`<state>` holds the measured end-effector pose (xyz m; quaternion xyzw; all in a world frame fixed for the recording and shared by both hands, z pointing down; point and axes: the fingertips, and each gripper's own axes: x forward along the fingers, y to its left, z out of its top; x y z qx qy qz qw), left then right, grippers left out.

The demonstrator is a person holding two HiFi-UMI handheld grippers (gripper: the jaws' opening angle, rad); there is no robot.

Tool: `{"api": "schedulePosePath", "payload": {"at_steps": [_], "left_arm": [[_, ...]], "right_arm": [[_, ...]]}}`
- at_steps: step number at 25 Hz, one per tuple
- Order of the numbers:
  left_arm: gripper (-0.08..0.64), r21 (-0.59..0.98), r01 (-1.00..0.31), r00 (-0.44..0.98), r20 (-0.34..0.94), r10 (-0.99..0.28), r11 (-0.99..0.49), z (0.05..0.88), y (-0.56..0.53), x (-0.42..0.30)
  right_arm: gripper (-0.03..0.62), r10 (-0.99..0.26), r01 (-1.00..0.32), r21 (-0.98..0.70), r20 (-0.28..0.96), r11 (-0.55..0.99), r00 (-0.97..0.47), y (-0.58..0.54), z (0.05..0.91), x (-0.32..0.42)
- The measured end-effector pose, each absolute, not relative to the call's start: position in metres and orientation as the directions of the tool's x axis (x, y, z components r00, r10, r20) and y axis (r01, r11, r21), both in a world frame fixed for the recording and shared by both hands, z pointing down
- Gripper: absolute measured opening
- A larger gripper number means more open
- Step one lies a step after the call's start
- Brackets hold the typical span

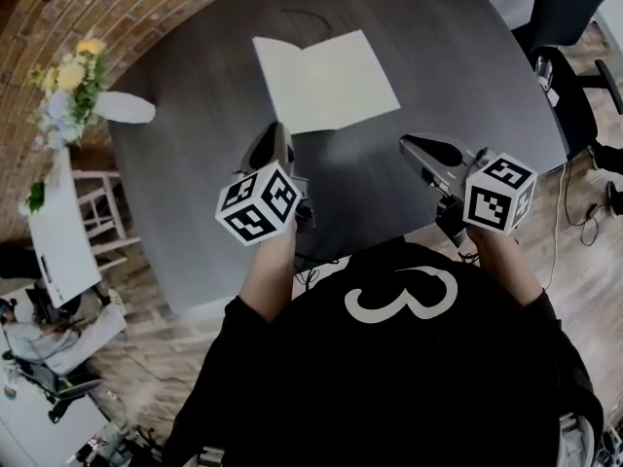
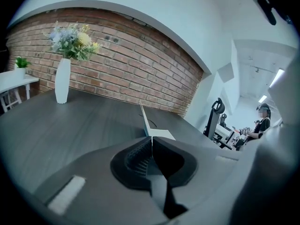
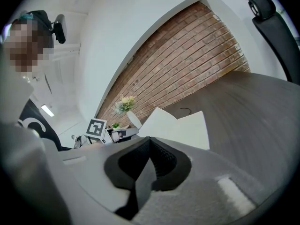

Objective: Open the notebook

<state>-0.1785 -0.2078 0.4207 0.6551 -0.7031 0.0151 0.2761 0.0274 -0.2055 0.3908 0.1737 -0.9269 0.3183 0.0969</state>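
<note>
Head view: the notebook lies open on the table, on the far half from where I stand. Its pale cream pages are plain and matte, with one crease down the fold. In the left gripper view one leaf stands up at a tilt, thin and stiff, while the other lies flat on the tabletop.

My left gripper is just short of the notebook's near edge. Its jaws are pressed together, ribbed black pads meeting along one line, and nothing is caught between them. I cannot tell whether the tips touch the paper.

My right gripper sits to the right of it, clear of the notebook and over bare table. Its jaws are also closed against each other and empty. Both have smooth grey shells with dark, scooped rubber pads. Each carries a white cube printed with black square markers.

The table is dark grey with a fine wood grain and a rounded edge. On its left side stands a slim white vase, smooth and tapering, holding flowers in yellow, white and pale blue. Behind it curves a red-brown brick wall with light mortar lines. A white side table stands by the wall, and a black office chair stands at the table's right.
</note>
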Motion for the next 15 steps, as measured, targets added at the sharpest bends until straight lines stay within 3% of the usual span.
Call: {"api": "schedulePosePath", "payload": {"at_steps": [10,15], "left_arm": [[0.038,0.322,-0.923,-0.03,0.483,-0.875,0.209,0.455,-0.198,-0.207],[0.06,0.238,-0.946,-0.056,0.548,-0.834,0.22,0.477,-0.197,-0.215]], "right_arm": [[0.0,-0.287,-0.415,-0.558,0.306,0.719,-0.908,-0.194,0.397,0.032],[0.0,-0.314,-0.437,-0.56,0.306,0.704,-0.899,-0.192,0.399,0.037]]}}
